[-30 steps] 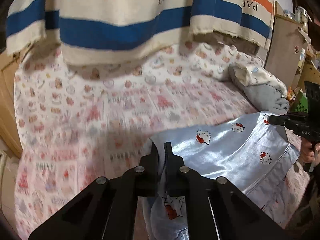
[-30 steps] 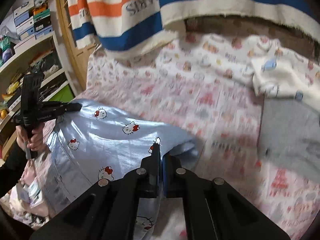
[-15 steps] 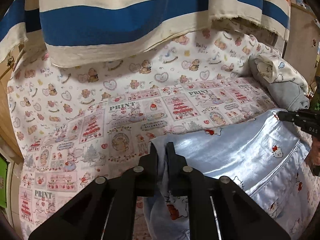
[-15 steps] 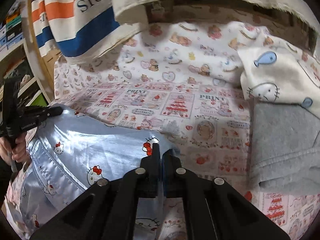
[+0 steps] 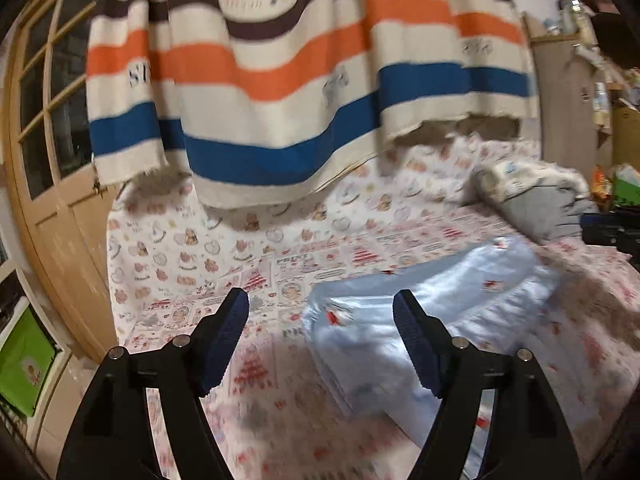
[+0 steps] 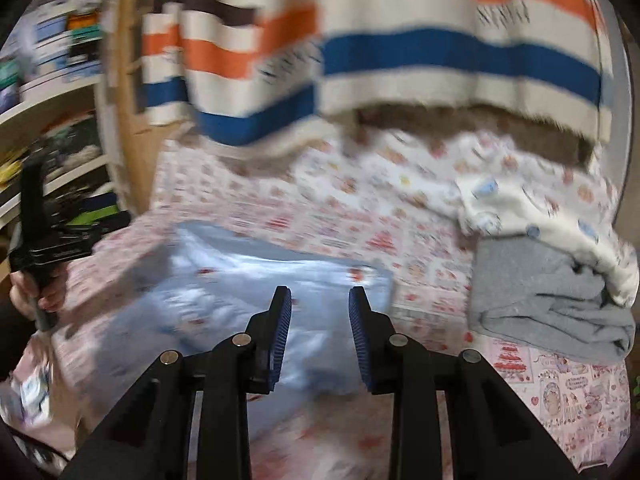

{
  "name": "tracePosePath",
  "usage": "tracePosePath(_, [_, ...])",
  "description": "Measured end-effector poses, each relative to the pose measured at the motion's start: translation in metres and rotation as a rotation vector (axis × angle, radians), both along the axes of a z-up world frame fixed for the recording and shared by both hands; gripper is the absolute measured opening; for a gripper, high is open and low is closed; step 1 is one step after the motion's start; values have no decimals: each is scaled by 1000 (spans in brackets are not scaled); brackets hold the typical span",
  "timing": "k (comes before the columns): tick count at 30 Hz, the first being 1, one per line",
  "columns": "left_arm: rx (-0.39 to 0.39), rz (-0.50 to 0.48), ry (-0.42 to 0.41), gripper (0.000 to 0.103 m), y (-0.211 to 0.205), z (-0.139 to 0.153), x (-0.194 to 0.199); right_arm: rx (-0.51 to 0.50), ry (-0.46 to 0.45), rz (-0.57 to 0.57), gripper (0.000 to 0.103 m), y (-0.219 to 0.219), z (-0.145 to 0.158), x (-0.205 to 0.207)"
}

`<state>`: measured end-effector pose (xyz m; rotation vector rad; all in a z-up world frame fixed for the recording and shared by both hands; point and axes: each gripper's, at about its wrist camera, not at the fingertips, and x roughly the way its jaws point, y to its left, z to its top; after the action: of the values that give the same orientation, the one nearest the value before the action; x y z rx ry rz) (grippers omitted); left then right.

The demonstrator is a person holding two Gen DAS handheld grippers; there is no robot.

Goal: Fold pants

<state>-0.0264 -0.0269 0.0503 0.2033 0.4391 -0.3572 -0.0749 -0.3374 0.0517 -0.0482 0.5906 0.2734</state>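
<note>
Counts: one pair of pants [image 5: 420,320], two grippers, one striped blanket [image 5: 280,92] hanging at the back, one pile of two garments at the far right of the bed: a white printed one [image 6: 532,208] on a grey one [image 6: 548,308].

Left gripper [image 5: 320,316]: jaws have just been opening, now spread wide, nothing between the pads. The near-left corner of the pants lies on the sheet [image 5: 192,264] below and beyond the gap, not pinched.

Right gripper [image 6: 319,308]: jaws have just been opening, now partly apart, pads clear of the fabric. The pants [image 6: 248,300] lie below and ahead of it.

Pants: light blue satin with small red-and-white print, lying folded and flat on the patterned sheet, mid-bed, long edge running left to right. The far edge looks like a smooth fold; both views are motion-blurred, so I can't read the layers.

Room: bare sheet on the far side between pants and blanket hem; bare sheet to the left up to the wooden door [image 5: 52,152]. On the right, the pile sits near the pants' right end but apart from it. In the right view a hand [image 6: 38,292] holds the left gripper's handle at the bed's left edge, shelves [image 6: 52,120] behind it.
</note>
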Motion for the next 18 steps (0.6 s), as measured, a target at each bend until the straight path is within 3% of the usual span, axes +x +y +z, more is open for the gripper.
tracePosePath(3, [-47,-10,6,74,11,-2,-26,-35,-71,-40,31,20,4,-34])
tracePosePath(8, [-41,64,-30,74,23,-16,-58,-25,-78,32,31,38,-4,-63])
tracePosePath(11, [-51,83,-40,74,27,-21,-73,-39,-39,129,31,55,-20,-73])
tracePosePath(15, [-36,85,-45,74,25,-24,-82,-188,18,287,32,96,-44,-88])
tracePosePath(18, [-29,89,-49,74,25,-25,-87,-224,49,371,35,114,-51,-93])
